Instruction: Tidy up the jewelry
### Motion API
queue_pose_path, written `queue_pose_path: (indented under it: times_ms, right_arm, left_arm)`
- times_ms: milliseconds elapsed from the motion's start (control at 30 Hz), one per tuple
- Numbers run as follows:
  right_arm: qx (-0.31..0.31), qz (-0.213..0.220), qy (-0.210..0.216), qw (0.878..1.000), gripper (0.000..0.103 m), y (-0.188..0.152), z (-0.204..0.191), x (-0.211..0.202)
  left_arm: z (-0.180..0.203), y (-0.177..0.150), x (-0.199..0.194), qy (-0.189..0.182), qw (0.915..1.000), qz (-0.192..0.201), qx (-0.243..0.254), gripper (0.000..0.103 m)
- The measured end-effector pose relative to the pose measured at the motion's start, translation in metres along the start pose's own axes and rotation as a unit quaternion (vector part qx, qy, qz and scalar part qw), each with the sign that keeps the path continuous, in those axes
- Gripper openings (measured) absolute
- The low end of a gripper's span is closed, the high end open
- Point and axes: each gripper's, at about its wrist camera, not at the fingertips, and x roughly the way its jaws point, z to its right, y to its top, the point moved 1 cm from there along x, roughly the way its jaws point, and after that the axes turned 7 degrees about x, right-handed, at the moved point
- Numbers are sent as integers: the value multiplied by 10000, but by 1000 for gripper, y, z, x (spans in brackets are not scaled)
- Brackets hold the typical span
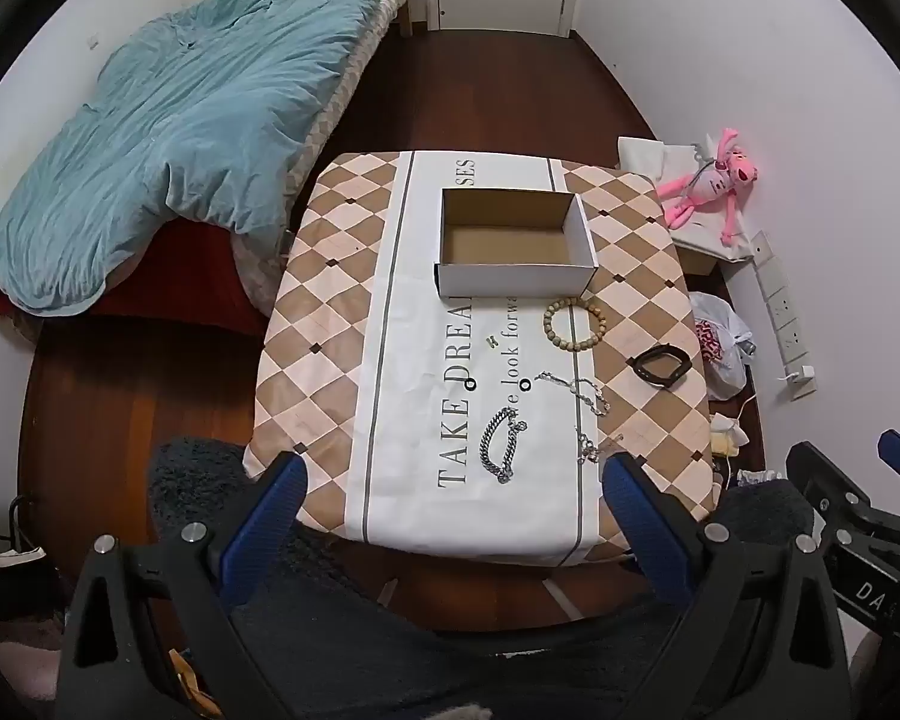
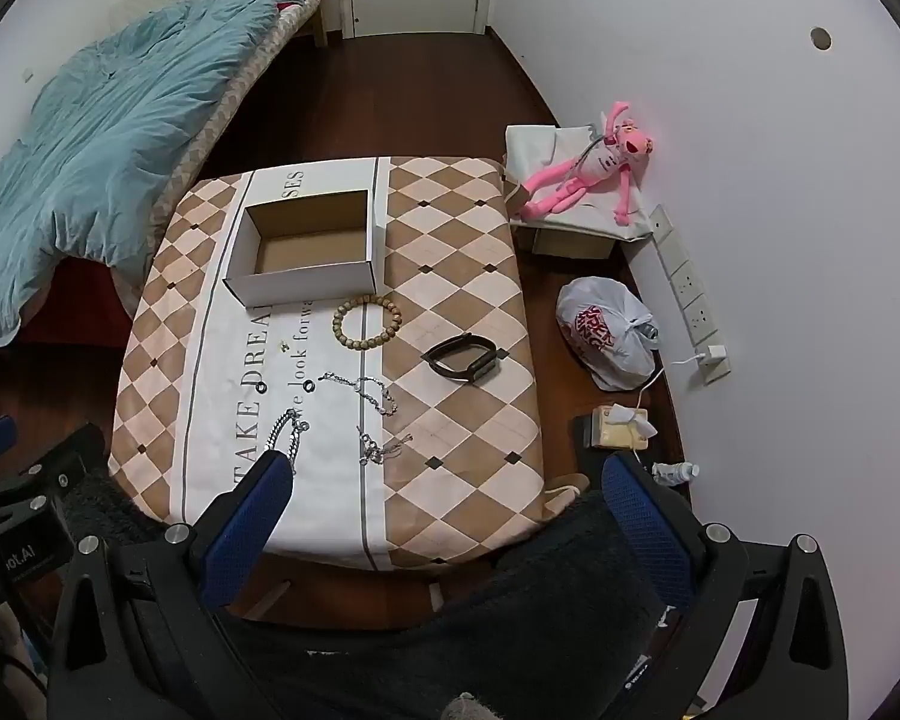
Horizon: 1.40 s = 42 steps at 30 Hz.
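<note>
**Jewelry spread below the box, both grippers wide and empty**

On the bench, the open cardboard box stands empty. Just below it lie the bead bracelet, black band and silver chains. Left gripper and right gripper hang spread wide, holding nothing.

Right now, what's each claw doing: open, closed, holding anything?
Left claw: open, holding nothing, short of the table's near edge.
Right claw: open, holding nothing.
</note>
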Motion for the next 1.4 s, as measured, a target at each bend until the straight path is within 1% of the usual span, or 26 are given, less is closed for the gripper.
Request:
queue_pose_path:
  times_ms: [167,400,500,633,700,1400]
  right_arm:
    - [-37,10,-122,9999,103,0,0,1]
    - [-44,5,-123,9999,103,1,-1,3]
    - [-55,-7,-125,9999,103,1,-1,3]
    - [-60,-19,-124,9999,103,1,-2,4]
    - [-60,-29,-124,9999,103,1,-2,4]
    - [-60,-46,-117,9999,103,2,-4,3]
  left_arm:
    - [0,0,0,-2,10000,-1,1,100]
    - [1,0,0,-26,10000,-33,-9,100]
    - [10,-6,6,-21,10000,-35,-9,100]
    - [8,-5,5,-31,10000,-43,-3,100]
    - [14,-5,5,-24,10000,-40,-2,100]
    - [9,-1,3,-58,10000,-25,-3,100]
